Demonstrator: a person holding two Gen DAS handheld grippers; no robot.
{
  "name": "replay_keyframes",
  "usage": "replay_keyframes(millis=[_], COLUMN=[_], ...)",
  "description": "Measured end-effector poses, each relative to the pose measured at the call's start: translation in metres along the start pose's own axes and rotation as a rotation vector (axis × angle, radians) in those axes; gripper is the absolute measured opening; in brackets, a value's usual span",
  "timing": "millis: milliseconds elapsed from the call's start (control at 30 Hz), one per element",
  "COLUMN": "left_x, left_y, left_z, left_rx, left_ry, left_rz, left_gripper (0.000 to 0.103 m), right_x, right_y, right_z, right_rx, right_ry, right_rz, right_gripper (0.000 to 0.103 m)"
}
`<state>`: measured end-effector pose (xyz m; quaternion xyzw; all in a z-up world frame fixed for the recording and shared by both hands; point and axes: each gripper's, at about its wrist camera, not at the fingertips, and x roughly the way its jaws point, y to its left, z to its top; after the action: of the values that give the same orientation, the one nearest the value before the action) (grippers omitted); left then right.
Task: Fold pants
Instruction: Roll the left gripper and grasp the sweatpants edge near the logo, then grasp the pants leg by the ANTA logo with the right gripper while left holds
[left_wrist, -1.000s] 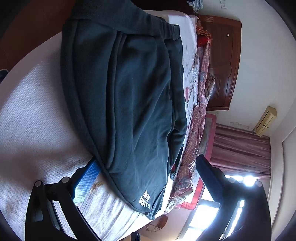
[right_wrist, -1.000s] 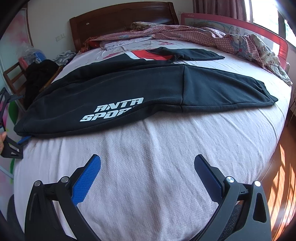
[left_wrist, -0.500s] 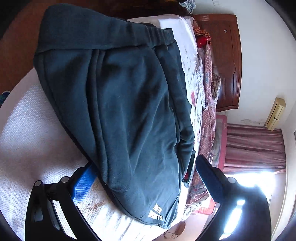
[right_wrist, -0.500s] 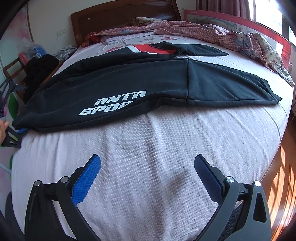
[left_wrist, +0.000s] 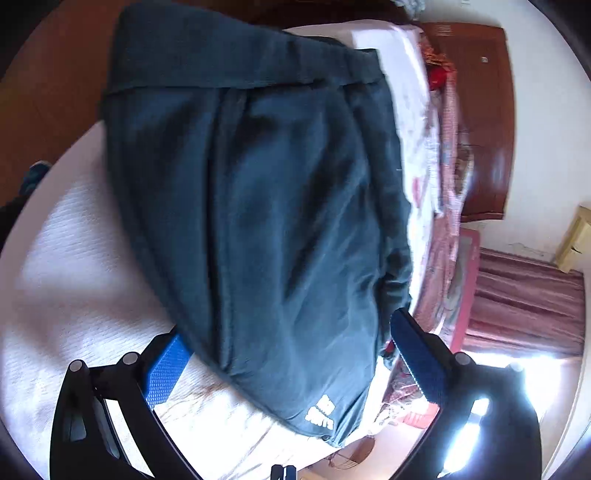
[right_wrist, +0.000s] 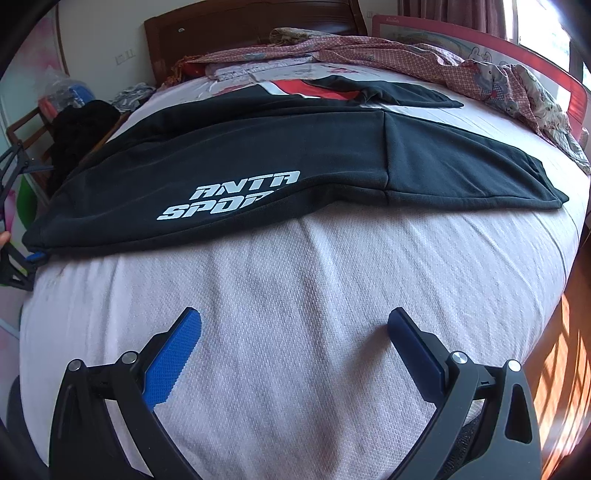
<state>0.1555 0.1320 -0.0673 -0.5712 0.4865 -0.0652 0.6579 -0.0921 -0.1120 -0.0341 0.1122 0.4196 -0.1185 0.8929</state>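
Dark teal sweatpants (right_wrist: 258, 155) with a white ANTA SPORTS print lie flat across the white bed cover (right_wrist: 295, 266), legs stacked and pointing right. My right gripper (right_wrist: 294, 314) hovers open over bare cover, a short way in front of the pants' near edge. My left gripper (left_wrist: 288, 328) is open at the pants' (left_wrist: 258, 221) end; the cloth lies between its jaws and drapes over the left blue pad (left_wrist: 166, 369). From the right wrist view, that blue pad (right_wrist: 35, 256) peeks out under the pants' left corner.
A red, white and black garment (right_wrist: 314, 88) lies behind the pants. A checked quilt (right_wrist: 406, 55) is heaped along the red bed rail (right_wrist: 480, 37). The wooden headboard (right_wrist: 240, 26) stands at the back, a chair with dark clothes (right_wrist: 81, 122) at left, wood floor (right_wrist: 565, 350) at right.
The left gripper has shifted at the pants' end, so the cloth fills more of its view. The right gripper has edged forward toward the pants. Both stayed open.
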Motion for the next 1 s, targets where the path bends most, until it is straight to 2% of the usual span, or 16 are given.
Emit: replay_keyframes(millis=[67,200,333,400,533,800,833,900,933,1000], left_x=[0.004,0.011,0.014,0.011,0.011,0.013,0.013,0.014,0.019,0.022], left_y=[0.002,0.009,0.009,0.009,0.009,0.003,0.002,0.007,0.017,0.045], left_z=[-0.003,0.0,0.002,0.0,0.001,-0.004,-0.005,-0.004,-0.002,0.001], left_rx=[0.007,0.009,0.03,0.041,0.044,0.086,0.091,0.07,0.032,-0.097], left_ry=[0.009,0.044,0.085,0.064,0.07,0.052,0.051,0.041,0.067,0.08], left_rz=[-0.066,-0.089,-0.09,-0.097,-0.095,-0.071,-0.056,-0.004,0.012,-0.104], left_gripper=[0.101,0.101,0.101,0.101,0.101,0.101,0.097,0.047,0.012,0.01], right_x=[0.001,0.002,0.003,0.003,0.006,0.006,0.005,0.005,0.004,0.003], right_y=[-0.001,0.001,0.002,0.003,0.009,0.005,0.005,0.003,0.002,-0.001], right_z=[0.0,0.0,0.001,0.002,0.0,-0.001,-0.001,-0.001,-0.001,0.0], right_rx=[0.001,-0.005,-0.01,-0.009,-0.053,-0.038,-0.036,-0.025,-0.017,-0.001], right_ry=[0.003,0.005,0.011,0.015,0.031,0.033,0.032,0.028,0.026,0.021], right_rz=[0.0,-0.006,-0.016,-0.02,-0.069,-0.045,-0.044,-0.033,-0.025,-0.007], right_gripper=[0.1,0.1,0.1,0.1,0.1,0.1,0.1,0.1,0.1,0.1])
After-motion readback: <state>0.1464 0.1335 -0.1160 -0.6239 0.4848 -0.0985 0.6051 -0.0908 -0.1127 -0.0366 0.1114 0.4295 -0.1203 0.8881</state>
